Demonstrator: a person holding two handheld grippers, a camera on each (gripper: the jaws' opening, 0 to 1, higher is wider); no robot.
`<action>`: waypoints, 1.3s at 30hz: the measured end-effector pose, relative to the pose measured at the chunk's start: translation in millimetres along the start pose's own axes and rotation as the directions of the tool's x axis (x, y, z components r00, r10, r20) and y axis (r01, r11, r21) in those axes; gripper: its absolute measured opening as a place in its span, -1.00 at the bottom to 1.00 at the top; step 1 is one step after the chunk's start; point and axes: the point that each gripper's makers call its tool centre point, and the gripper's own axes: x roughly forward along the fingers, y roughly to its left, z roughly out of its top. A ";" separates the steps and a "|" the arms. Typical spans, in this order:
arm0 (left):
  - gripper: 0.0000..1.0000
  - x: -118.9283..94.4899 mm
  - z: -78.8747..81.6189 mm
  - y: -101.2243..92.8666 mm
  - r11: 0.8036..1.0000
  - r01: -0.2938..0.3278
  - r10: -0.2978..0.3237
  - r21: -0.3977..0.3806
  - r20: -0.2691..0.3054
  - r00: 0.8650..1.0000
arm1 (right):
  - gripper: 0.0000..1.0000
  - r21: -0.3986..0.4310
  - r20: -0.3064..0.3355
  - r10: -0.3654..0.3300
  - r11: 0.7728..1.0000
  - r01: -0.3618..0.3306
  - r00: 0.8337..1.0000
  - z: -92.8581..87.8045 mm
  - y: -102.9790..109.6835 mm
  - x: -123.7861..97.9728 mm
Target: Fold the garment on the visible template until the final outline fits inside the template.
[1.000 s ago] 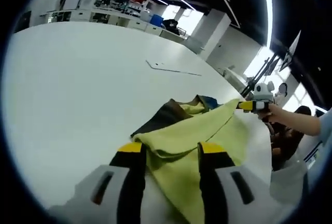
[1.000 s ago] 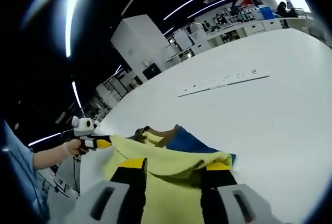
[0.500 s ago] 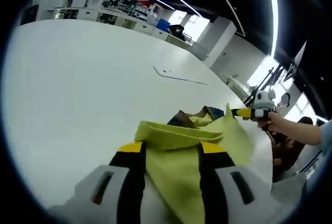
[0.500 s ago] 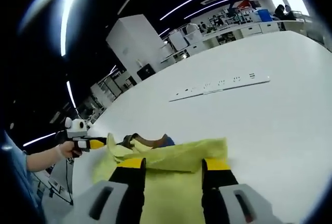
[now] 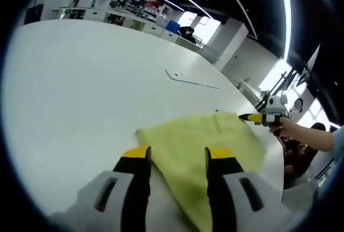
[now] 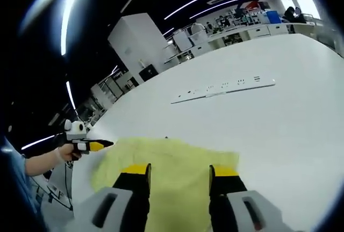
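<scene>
A yellow-green garment (image 5: 209, 140) is stretched out over the white table (image 5: 80, 81), held taut between both grippers. My left gripper (image 5: 178, 152) has the cloth's near edge running between its yellow-tipped jaws. At the cloth's far corner, my right gripper (image 5: 248, 117) is shut, held by a person's hand (image 5: 285, 127). In the right gripper view the same cloth (image 6: 161, 162) passes between the right gripper (image 6: 174, 170) jaws. At its far left edge the left gripper (image 6: 105, 145) pinches it. Anything under the yellow layer is hidden.
A long thin strip (image 6: 223, 88) with sockets is set in the table (image 6: 279, 119) beyond the cloth; it appears as a thin line (image 5: 191, 80) in the left gripper view. Desks and a white cabinet (image 6: 142, 44) stand far behind the table.
The yellow layer has been drawn forward and spread flat. The dark brown and blue parts that showed at the garment's far side are now covered.
</scene>
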 end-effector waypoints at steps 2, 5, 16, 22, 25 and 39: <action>-0.23 -1.3 -1.1 -1.1 1.000 0.004 -0.004 0.006 -0.003 1.000 | -0.16 -0.003 -0.001 0.001 1.000 -0.001 1.000 1.3 -3.0 0.7; -0.14 -2.5 -2.0 -3.5 1.000 0.012 -0.012 0.023 -0.004 1.000 | -0.05 -0.031 -0.006 0.014 0.999 -0.014 1.000 -0.4 2.0 -0.7; 0.24 -11.5 -13.6 -12.5 0.992 0.032 -0.030 0.122 -0.019 0.999 | 0.40 -0.130 0.000 0.050 0.990 -0.050 0.999 -11.0 20.0 -18.7; 0.43 -23.7 -24.5 -16.0 0.988 0.049 -0.047 0.145 -0.019 0.999 | 0.54 -0.193 -0.022 0.043 0.980 -0.046 0.999 -25.7 24.5 -37.0; 0.48 -30.8 -31.2 -18.5 0.986 0.061 -0.059 0.156 -0.022 0.998 | 0.70 -0.230 -0.039 0.031 0.972 -0.039 0.999 -36.1 25.6 -47.0; 0.87 -67.1 -54.3 -30.0 0.952 0.109 -0.086 0.285 -0.089 0.992 | 1.00 -0.331 -0.104 0.012 0.943 -0.046 0.995 -69.3 37.5 -84.3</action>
